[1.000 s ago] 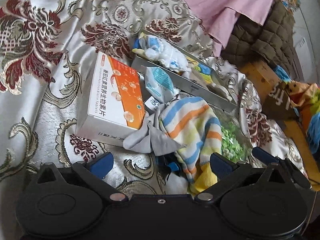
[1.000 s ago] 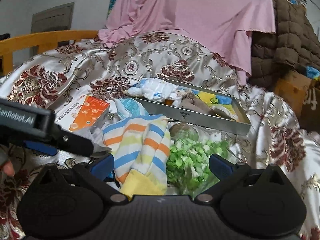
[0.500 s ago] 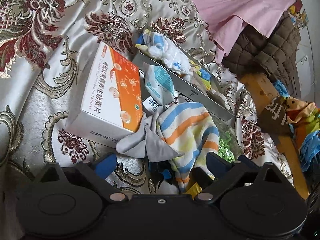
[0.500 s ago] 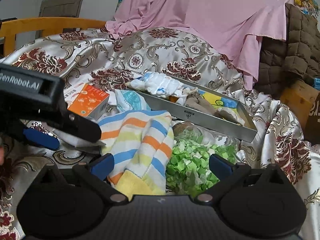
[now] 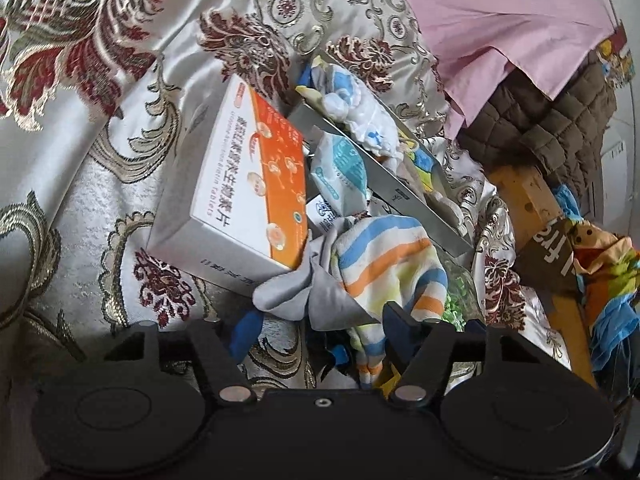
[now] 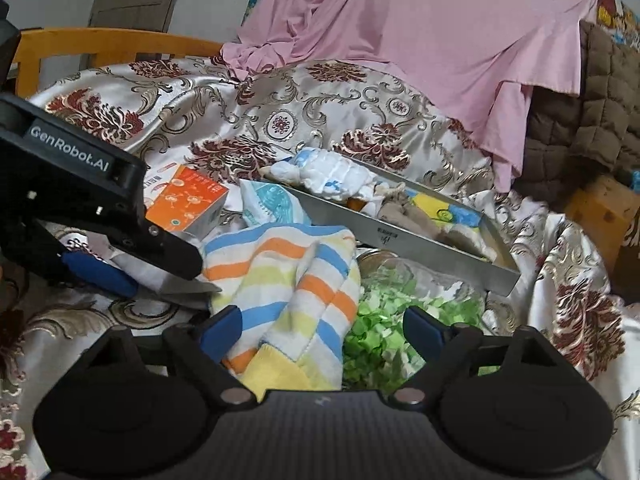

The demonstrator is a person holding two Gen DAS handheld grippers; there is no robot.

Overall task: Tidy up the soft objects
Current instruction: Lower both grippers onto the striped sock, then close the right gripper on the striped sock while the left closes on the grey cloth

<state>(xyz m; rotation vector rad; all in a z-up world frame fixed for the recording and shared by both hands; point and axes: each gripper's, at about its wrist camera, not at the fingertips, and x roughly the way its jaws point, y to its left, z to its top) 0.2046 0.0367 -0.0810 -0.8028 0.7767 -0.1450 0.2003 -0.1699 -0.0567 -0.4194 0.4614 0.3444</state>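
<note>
A striped towel in blue, orange, yellow and white lies on the brocade bedspread, also in the left wrist view. A grey cloth lies against its left side. My left gripper is open, its jaws around the grey cloth and the towel's edge; it shows at the left of the right wrist view. My right gripper is open around the towel's near end. A metal tray behind holds white-blue soft items and other cloths.
An orange and white tablet box lies left of the towel. A bag of green bits lies right of it. A teal-white packet leans on the tray. Pink sheet and brown quilt behind.
My left gripper has moved forward and its jaws have narrowed around the grey cloth and towel. My right gripper has closed in on the towel's near end.
</note>
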